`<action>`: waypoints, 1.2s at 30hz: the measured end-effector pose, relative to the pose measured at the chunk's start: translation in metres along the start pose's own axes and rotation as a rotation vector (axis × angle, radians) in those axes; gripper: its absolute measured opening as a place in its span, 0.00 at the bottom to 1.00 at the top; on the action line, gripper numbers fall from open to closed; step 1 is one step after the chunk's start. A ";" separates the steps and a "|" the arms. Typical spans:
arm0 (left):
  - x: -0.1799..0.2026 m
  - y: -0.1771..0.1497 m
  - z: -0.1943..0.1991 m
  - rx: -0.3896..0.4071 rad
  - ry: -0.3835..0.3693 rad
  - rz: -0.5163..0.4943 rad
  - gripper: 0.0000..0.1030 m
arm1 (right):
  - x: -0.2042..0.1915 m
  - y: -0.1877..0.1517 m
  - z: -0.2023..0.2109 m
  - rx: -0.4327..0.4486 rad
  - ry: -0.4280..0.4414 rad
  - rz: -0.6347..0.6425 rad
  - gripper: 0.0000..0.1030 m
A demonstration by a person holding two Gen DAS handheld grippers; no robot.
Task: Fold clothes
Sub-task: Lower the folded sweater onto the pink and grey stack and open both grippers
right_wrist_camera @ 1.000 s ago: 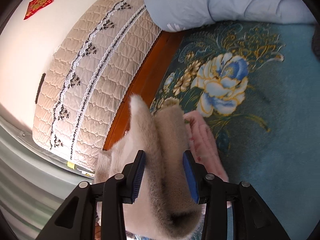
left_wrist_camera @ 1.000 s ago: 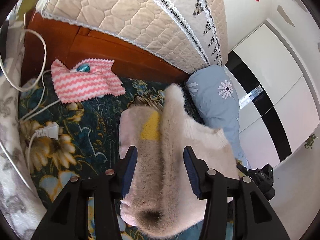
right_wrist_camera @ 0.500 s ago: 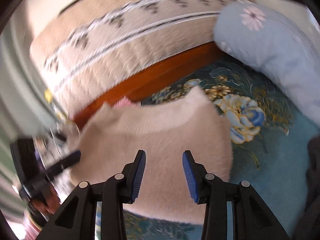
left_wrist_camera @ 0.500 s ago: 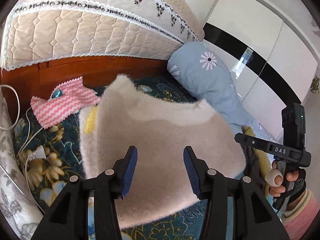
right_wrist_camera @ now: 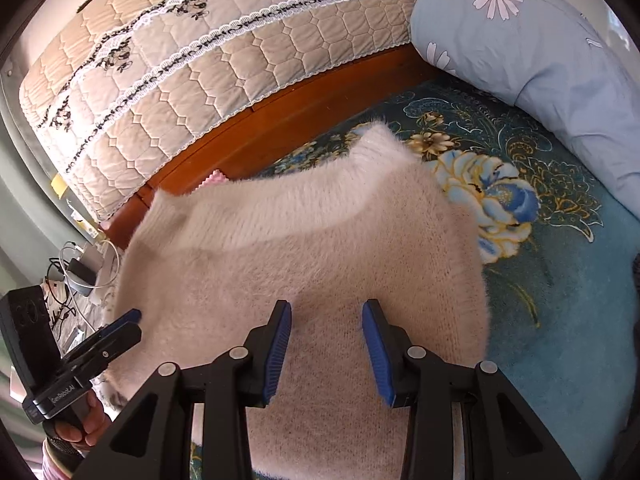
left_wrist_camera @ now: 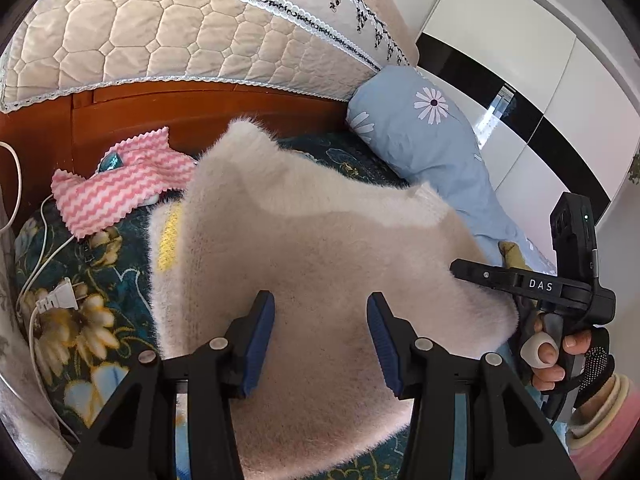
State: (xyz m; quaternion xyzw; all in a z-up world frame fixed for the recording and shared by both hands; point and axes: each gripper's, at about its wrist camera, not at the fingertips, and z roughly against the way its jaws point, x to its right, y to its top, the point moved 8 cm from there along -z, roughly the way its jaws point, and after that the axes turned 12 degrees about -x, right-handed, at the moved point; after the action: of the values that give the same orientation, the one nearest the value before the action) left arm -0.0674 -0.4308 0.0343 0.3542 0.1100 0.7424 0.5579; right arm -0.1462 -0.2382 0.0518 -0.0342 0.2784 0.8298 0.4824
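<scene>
A fluffy cream sweater (left_wrist_camera: 320, 248) hangs spread wide over the floral bedspread (right_wrist_camera: 560, 280), its neckline away from me. A yellow patch (left_wrist_camera: 170, 236) shows on the layer at its left edge. My left gripper (left_wrist_camera: 320, 312) is shut on the near hem, with thick fabric filling the gap between the blue pads. My right gripper (right_wrist_camera: 326, 316) grips the same sweater (right_wrist_camera: 312, 248) the same way. Each wrist view also shows the other tool: the right gripper (left_wrist_camera: 460, 268) at the sweater's right edge, the left gripper (right_wrist_camera: 134, 318) at its left edge, each held by a hand.
A pink-and-white zigzag cloth (left_wrist_camera: 120, 184) lies by the wooden headboard (left_wrist_camera: 160, 116), under a quilted beige cover (left_wrist_camera: 180, 28). A blue daisy pillow (left_wrist_camera: 432, 148) rests at the right. A white cable with plug (left_wrist_camera: 56, 296) trails at the left. A white wardrobe (left_wrist_camera: 540, 80) stands beyond.
The sweater was bunched into a narrow fold with both grippers close together. The grippers have rolled and moved apart, and the sweater is now stretched wide between them.
</scene>
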 end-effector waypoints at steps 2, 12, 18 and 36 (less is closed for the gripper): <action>-0.002 0.001 -0.002 -0.003 -0.005 0.020 0.47 | -0.002 0.001 -0.003 -0.005 -0.020 0.002 0.40; 0.021 -0.011 0.037 0.073 0.035 0.038 0.48 | -0.014 -0.011 0.024 0.094 -0.049 0.013 0.40; 0.055 -0.049 0.061 0.151 0.024 0.030 0.48 | -0.018 -0.061 0.058 0.228 -0.051 0.076 0.42; 0.090 -0.125 -0.050 0.059 0.214 0.068 0.62 | 0.050 -0.147 -0.003 0.206 -0.107 -0.005 0.47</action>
State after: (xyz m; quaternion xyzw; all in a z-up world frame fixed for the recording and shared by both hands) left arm -0.0176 -0.2940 -0.0353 0.2930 0.1785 0.7909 0.5067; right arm -0.0528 -0.1453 -0.0301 0.0592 0.3363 0.7962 0.4995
